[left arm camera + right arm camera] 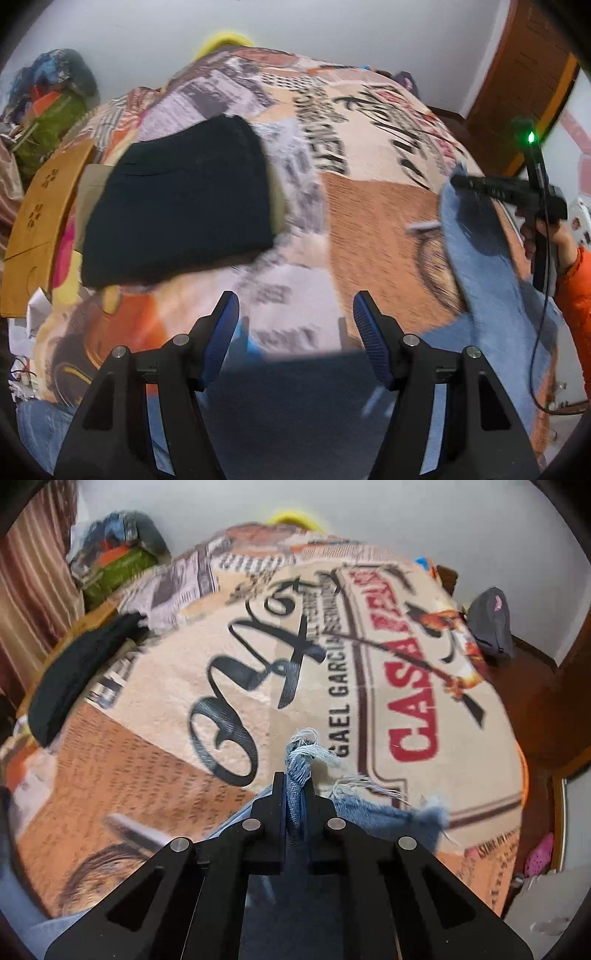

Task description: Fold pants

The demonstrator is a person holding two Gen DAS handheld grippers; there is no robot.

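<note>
Light blue jeans (480, 266) lie over the near right part of the printed bedspread (369, 206). My right gripper (295, 779) is shut on the frayed hem of a jeans leg (301, 753) and holds it lifted above the bed; it also shows in the left wrist view (476, 182) with the denim hanging from it. My left gripper (295, 317) is open and empty, low over the near part of the jeans (295, 406).
A folded black garment (181, 206) sits on a folded beige one (277, 199) at the left of the bed. A cardboard sheet (40, 221) and piled clothes (55, 107) are at far left. A dark cap (491, 620) lies at the far right edge. A wooden door (528, 81) is at right.
</note>
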